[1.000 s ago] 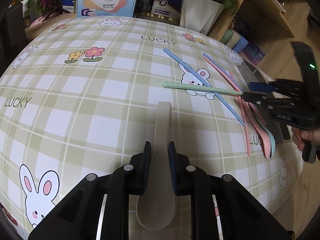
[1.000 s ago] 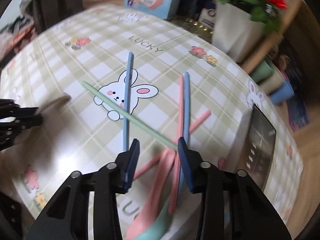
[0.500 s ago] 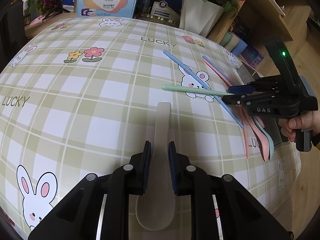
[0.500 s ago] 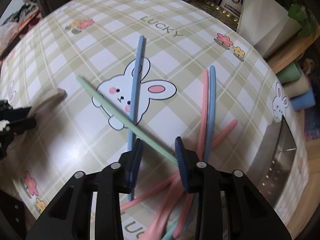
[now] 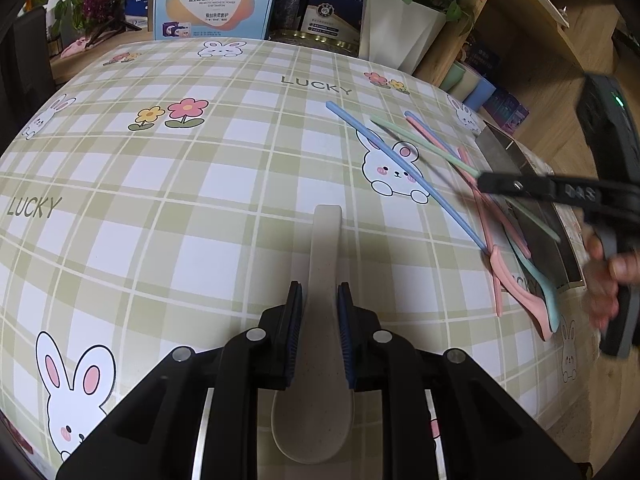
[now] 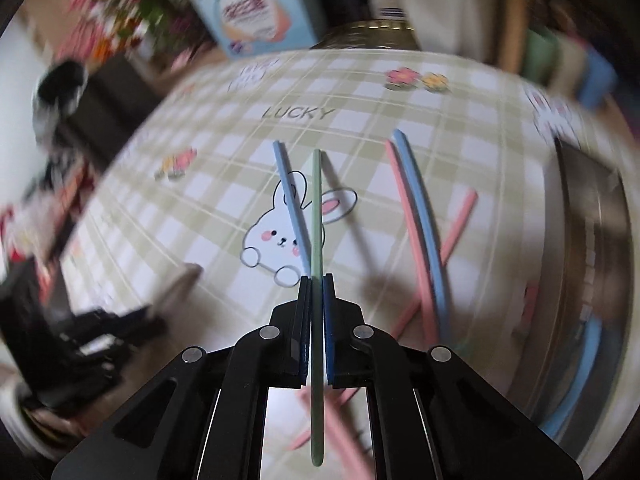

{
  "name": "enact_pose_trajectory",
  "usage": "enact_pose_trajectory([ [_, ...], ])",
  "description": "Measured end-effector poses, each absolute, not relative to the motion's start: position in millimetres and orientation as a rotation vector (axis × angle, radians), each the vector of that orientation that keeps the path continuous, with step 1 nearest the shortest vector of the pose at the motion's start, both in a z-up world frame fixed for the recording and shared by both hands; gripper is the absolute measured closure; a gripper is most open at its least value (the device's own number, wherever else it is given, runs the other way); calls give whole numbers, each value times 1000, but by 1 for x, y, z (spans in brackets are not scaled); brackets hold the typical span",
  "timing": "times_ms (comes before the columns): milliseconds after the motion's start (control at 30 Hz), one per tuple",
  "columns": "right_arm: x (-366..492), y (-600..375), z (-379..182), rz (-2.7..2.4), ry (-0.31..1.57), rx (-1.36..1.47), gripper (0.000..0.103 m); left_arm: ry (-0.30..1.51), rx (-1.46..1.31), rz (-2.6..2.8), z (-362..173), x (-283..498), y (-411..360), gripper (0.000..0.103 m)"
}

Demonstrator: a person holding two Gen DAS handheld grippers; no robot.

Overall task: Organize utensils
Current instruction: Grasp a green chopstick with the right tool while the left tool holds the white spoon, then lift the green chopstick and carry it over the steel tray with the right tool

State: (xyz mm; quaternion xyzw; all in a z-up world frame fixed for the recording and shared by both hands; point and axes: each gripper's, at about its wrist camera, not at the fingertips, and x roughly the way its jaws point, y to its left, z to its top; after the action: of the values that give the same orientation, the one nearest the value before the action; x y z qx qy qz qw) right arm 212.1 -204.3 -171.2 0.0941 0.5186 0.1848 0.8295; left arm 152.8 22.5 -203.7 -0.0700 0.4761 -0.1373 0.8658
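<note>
I've got the right gripper (image 6: 316, 280) clamped on the green chopstick (image 6: 317, 216) at frame centre — left gripper (image 5: 319, 296) gripping the beige spoon (image 5: 320, 320).

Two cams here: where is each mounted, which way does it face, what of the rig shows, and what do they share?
Left wrist: on the left gripper, angled down over the checked tablecloth; its fingers clamp a beige spoon; the right gripper and a hand show at right.
Right wrist: on the right gripper, angled down, blurred; it is shut on a green chopstick; the left gripper shows at lower left.
Shared: tablecloth, green chopstick, blue chopstick, metal tray.
</note>
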Motion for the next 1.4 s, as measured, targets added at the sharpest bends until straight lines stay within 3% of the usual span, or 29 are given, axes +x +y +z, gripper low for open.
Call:
enact_pose_trajectory([
  [467,124,-180,-210,314,1180,270,97,992,-108,-270,-204,151,17,85],
  [1400,176,-138,-204,273,1094,11,95,982,-105,-275,-203,149,17,85],
])
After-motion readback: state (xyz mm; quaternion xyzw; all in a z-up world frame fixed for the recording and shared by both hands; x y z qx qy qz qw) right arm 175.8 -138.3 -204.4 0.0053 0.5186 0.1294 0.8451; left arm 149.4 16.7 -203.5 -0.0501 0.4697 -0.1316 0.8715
